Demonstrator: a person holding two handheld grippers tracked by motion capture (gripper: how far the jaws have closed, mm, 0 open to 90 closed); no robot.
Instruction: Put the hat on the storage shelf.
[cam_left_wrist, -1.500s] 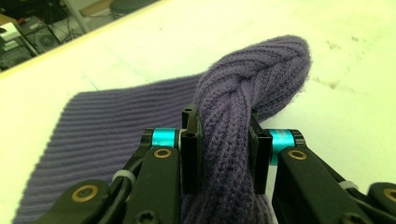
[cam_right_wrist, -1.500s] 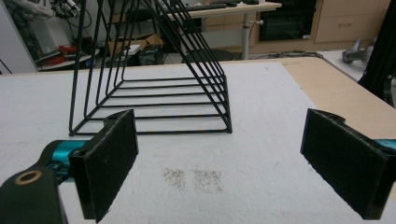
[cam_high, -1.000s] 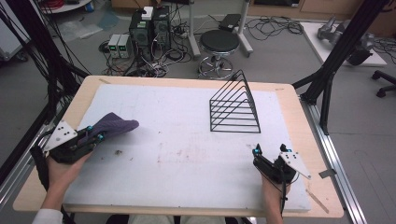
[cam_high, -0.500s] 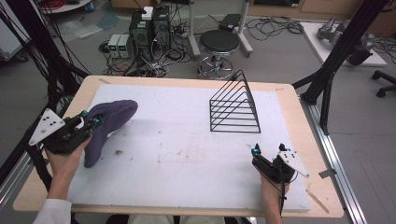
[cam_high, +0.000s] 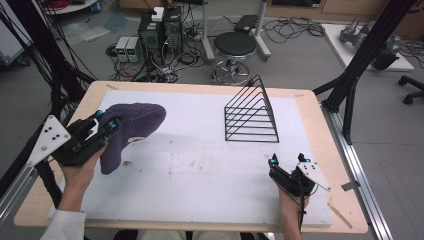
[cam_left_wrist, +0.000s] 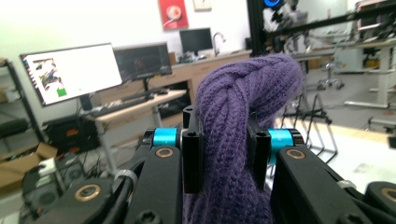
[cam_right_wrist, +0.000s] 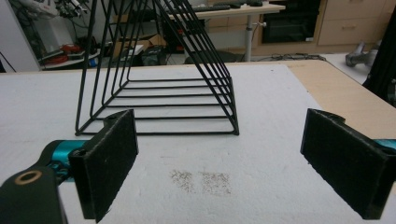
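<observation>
A purple knitted cloth (cam_high: 131, 125) hangs lifted above the left side of the white mat (cam_high: 200, 165). My left gripper (cam_high: 106, 125) is shut on it; in the left gripper view the knit (cam_left_wrist: 238, 121) is pinched between the two black jaws and bulges above them. A black wire rack (cam_high: 252, 114) of triangular frames stands upright at the mat's back right. My right gripper (cam_high: 287, 170) rests low near the front right, jaws wide apart and bare. In the right gripper view the rack (cam_right_wrist: 159, 70) stands just ahead of its open jaws (cam_right_wrist: 219, 163).
The wooden table (cam_high: 330, 145) borders the mat on all sides. Small crumbs or marks (cam_right_wrist: 201, 179) dot the mat in front of the right gripper. A stool (cam_high: 235, 47), computers and cables sit on the floor behind the table. Black frame struts (cam_high: 355, 75) rise at both sides.
My left gripper has lifted the purple cloth off the mat and tilted upward; the cloth now hangs bunched from the jaws. The right gripper has stayed in place.
</observation>
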